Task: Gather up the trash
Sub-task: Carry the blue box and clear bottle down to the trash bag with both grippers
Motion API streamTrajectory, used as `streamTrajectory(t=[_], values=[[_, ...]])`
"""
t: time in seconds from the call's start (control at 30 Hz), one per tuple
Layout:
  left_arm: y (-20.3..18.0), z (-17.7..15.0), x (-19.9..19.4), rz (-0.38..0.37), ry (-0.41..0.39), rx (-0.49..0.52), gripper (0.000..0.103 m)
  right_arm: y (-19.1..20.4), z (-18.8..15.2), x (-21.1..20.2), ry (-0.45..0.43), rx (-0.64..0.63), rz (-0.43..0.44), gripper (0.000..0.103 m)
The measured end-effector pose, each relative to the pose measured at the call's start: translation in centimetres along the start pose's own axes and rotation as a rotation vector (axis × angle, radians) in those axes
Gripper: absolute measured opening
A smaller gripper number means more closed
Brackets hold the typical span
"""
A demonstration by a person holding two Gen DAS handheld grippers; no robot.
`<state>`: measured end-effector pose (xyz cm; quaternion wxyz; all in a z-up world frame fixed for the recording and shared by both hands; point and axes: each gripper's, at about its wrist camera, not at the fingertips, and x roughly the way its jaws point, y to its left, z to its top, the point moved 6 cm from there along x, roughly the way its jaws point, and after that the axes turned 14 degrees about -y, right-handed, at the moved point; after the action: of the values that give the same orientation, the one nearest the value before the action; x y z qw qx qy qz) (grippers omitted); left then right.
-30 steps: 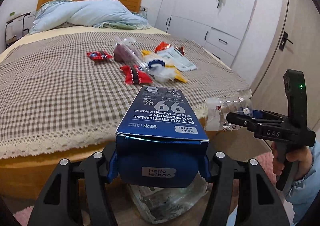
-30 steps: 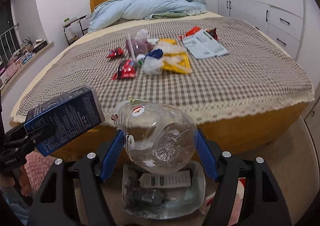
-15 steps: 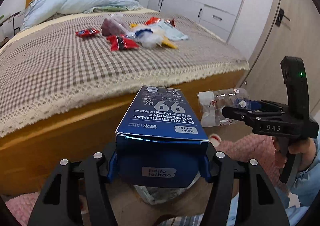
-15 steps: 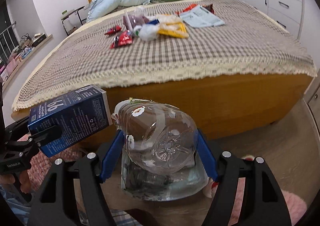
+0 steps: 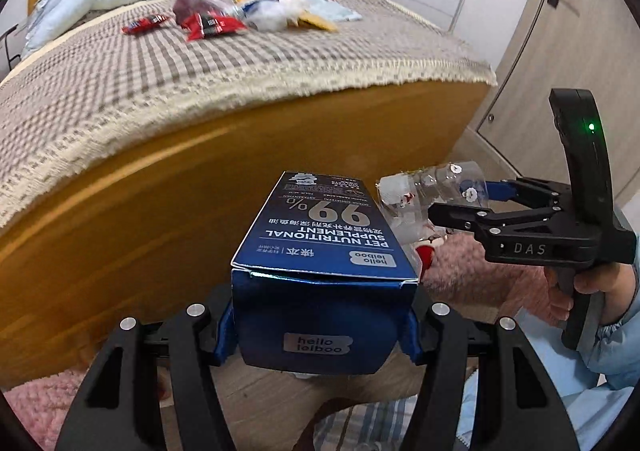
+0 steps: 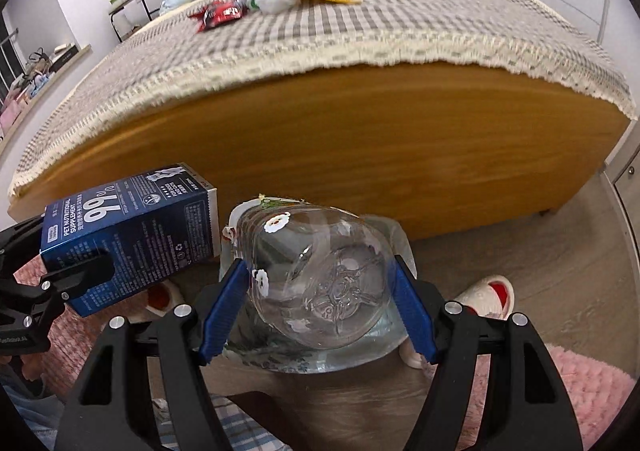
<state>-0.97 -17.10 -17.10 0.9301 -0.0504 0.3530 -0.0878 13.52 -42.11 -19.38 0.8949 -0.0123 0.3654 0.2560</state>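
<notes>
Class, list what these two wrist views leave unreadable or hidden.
- Wrappers on the bed, both views: blurred, print illegible.
- Clear bag on the floor, right wrist view: contents hidden behind the bottle.
- Same bag, left wrist view: hidden behind the blue box.

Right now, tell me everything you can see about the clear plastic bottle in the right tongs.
The clear plastic bottle is empty-looking and transparent, with small Santa-face stickers and a moulded base facing the right wrist camera. It lies roughly on its side, neck pointing away toward the bed's wooden footboard. The blue pads of the right tongs press its two flanks. The blue carton sits close on its left; whether they touch is unclear. A clear bag on the floor shows beneath it.
</notes>
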Motion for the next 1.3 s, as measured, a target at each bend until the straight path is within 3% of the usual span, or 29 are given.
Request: streamTrajectory(t=[0.6,1.07,1.3], values=[[0.1,-4.6,5.9,-0.024,0.192,0.021,0.059,-1.2,-3.9,5.1,0.140,-0.055,-0.023,0.069],[-0.7,-5.5,10.3,-0.014,0.260,0.083,0.059,-1.1,-5.1,7.7,0.219,-0.086,-0.036,0.069],[0.0,-6.2,11.6,-0.012,0.297,0.044,0.059,-0.5,-5.2,8.0,0.234,-0.116,-0.036,0.069]])
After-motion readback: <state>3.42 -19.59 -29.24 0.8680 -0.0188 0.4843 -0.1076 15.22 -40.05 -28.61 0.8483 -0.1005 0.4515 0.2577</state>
